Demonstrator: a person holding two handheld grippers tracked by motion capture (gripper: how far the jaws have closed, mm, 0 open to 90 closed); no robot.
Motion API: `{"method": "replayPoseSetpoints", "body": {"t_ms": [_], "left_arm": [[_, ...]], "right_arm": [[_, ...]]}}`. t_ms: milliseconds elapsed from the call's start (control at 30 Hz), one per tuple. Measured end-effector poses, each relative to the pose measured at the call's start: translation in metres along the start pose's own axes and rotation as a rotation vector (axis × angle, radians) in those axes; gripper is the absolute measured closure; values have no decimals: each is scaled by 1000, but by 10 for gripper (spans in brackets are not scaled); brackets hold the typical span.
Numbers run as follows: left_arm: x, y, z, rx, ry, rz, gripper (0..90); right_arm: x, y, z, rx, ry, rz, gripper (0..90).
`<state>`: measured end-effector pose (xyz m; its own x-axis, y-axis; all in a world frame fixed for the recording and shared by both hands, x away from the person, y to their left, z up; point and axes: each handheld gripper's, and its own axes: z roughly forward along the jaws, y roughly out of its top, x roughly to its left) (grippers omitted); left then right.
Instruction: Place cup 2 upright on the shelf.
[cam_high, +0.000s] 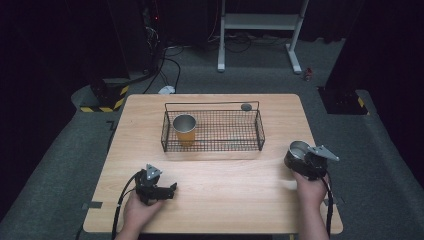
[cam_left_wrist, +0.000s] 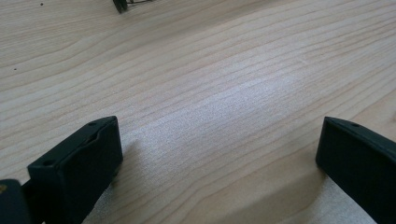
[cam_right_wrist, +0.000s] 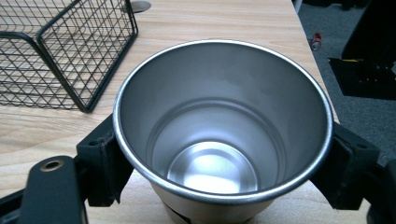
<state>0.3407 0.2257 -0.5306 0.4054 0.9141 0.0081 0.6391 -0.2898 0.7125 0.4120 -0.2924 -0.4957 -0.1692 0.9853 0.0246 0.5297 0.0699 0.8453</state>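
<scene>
A steel cup (cam_right_wrist: 219, 126) sits between the jaws of my right gripper (cam_right_wrist: 219, 168), which is shut on its sides; in the high view this cup (cam_high: 296, 152) is held over the table's right edge by the right gripper (cam_high: 302, 159). It is empty. A second cup (cam_high: 184, 129), steel inside and orange outside, stands upright in the left end of the black wire basket (cam_high: 212, 145). My left gripper (cam_high: 167, 191) rests low over the front left of the table (cam_high: 225, 190), and its jaws (cam_left_wrist: 219, 158) stand wide apart over bare wood.
A small grey round disc (cam_high: 246, 106) lies on the table behind the basket's right rear corner. The basket's corner (cam_right_wrist: 84, 70) is close to the left of the held cup. Beyond the table is a white frame stand (cam_high: 260, 30) and dark floor.
</scene>
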Motion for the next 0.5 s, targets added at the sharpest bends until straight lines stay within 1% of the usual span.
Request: {"method": "replayPoseSetpoints", "body": {"t_ms": [267,500], "left_arm": [[0,0,0,1,-1,1,11],[0,0,0,0,-1,1,13]], "right_arm": [[5,2,-8,-16,7,-9,183],[10,2,-11,-18,15,-23,183]]}}
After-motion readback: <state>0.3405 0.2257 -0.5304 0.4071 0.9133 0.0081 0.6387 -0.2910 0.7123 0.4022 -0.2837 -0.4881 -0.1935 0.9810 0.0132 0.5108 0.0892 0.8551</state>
